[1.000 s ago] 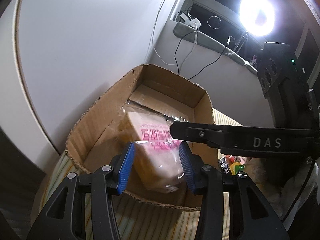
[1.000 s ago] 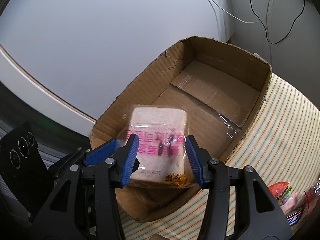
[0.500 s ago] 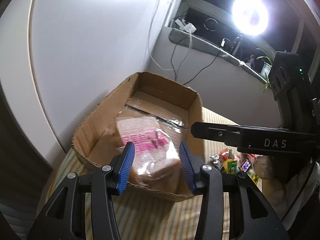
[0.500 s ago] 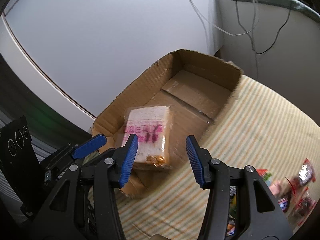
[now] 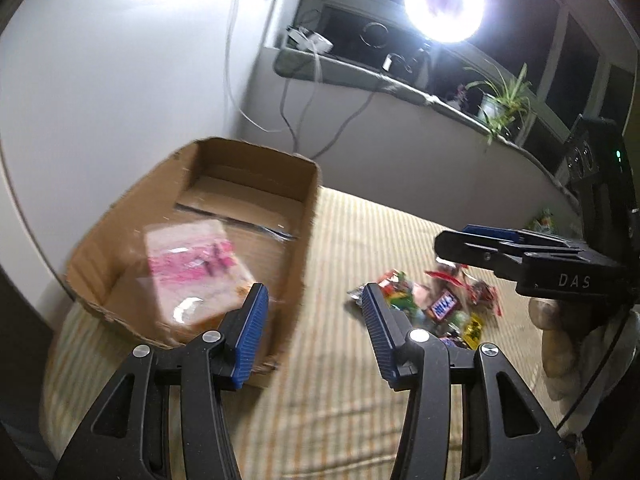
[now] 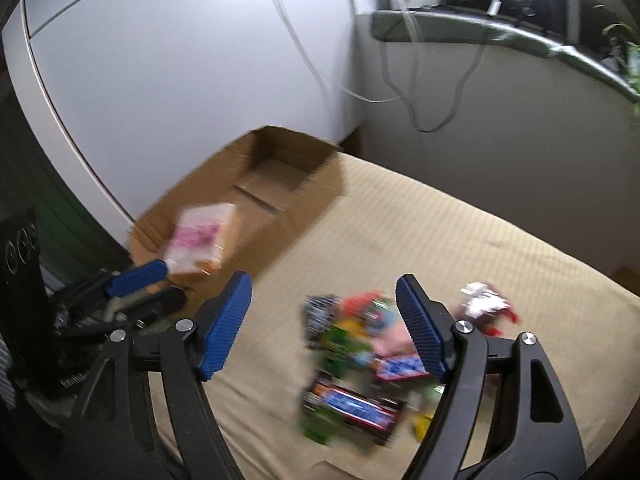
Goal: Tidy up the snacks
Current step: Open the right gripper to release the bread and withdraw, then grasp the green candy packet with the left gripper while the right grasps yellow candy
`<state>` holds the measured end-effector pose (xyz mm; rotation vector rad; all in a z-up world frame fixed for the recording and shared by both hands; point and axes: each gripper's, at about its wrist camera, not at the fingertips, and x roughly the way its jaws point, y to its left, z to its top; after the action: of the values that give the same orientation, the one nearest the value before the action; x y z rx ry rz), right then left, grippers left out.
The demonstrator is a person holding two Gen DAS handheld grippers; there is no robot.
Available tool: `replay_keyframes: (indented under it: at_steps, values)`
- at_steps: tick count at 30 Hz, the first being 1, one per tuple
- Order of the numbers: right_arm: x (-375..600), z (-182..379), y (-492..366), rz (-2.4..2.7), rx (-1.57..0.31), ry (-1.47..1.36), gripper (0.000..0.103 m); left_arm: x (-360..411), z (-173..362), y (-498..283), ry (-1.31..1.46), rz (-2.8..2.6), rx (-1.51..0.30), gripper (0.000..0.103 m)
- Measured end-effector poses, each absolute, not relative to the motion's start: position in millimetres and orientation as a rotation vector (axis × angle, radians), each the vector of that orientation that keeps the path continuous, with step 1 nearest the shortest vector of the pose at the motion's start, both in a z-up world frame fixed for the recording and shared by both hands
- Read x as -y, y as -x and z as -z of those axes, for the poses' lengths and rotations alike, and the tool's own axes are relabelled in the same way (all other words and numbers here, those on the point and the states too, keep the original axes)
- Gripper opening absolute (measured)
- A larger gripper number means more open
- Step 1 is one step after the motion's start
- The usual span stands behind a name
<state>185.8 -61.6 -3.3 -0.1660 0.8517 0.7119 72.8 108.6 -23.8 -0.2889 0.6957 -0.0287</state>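
Lying flat in the near end of the cardboard box, the pink-printed bread pack has its long side running along the box, toward the bare far end. The box sits at the left edge of the striped cloth, close to the white wall. Between the box and the snack pile the cloth is bare.

The left gripper is about half open with nothing between its blue pads; one pad is over the box's near corner. The right gripper has just been opening and stands wide over the snack pile, holding nothing.

Only the left view shows the bright ring lamp and a hand under the right gripper. Only the right view shows the dark candy bar nearest the camera, though it is blurry.
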Motion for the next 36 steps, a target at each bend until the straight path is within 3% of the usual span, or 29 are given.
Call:
replay_keyframes:
  at_steps: [16, 26, 36]
  values:
    - [149.0, 44.5, -169.3, -0.602, -0.904, 0.230, 0.077, -32.5, 52.1, -71.0, 0.276, 0.181, -0.805, 0.048]
    - [158.1, 79.8, -160.8, -0.550, -1.011, 0.251, 0.062, 0.8, 70.3, -72.7, 0.253, 0.236, -0.861, 0.047]
    - [147.0, 98.1, -174.7, -0.524, -1.034, 0.228, 0.056, 13.4, 82.0, -80.9, 0.191, 0.208, -0.882, 0.039]
